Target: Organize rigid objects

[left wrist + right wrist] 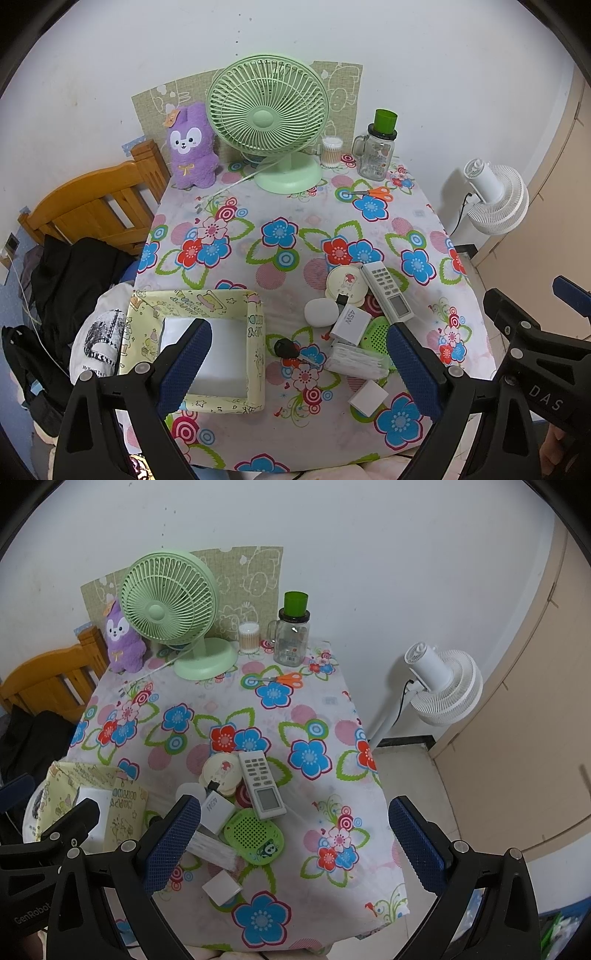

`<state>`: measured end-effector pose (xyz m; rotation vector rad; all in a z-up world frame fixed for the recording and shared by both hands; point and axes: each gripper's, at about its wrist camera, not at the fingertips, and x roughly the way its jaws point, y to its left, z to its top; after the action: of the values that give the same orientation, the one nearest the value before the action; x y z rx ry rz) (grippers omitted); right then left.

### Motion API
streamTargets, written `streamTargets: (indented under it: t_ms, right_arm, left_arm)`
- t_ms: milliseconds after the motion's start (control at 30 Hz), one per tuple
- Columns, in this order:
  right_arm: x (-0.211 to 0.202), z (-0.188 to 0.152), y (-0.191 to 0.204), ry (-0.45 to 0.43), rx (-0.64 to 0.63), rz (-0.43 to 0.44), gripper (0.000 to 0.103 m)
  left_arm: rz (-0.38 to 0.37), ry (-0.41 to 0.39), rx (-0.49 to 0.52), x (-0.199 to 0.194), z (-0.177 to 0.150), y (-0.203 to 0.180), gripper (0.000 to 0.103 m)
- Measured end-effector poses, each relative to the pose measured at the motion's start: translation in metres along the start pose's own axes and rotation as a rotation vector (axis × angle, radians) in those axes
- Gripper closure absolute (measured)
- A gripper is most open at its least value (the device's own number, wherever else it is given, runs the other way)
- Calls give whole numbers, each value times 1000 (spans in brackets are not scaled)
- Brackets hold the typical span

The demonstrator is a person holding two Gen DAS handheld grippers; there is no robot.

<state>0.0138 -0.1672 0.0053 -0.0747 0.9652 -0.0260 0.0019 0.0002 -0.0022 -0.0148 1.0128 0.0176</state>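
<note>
Clearly "45W" marks the white charger (350,320) near the tabletop's front edge; both the left gripper (299,363) and right gripper (293,843) gape empty

A yellow cartoon-print box (207,306) sits open at the lower left of the left wrist view, its white inside bare. Right of it, low in the frame, lies a cluster: a white remote (386,290) lying flat and slanted, a round cream case (345,282) touching its left edge, a white pebble-shaped case (320,312), a white 45W charger (350,322), a green perforated disc (375,334), a black key (286,348), a clear pack of cotton swabs (356,360), and a small white cube (369,397) nearest the lower edge.
</note>
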Motion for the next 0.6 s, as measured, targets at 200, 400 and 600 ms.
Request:
streamTargets:
  t_ms: [200, 400, 600]
  right_arm:
    - [1, -2, 0, 0, 0, 1, 0]
    - [2, -2, 0, -6, -2, 1, 0]
    - [2, -1, 0, -5, -2, 1, 0]
  left_arm:
    - [6, 3, 2, 0, 1, 1, 7]
    - [8, 5, 0, 1, 2, 2, 7]
    - [9, 5, 0, 1, 2, 2, 7]
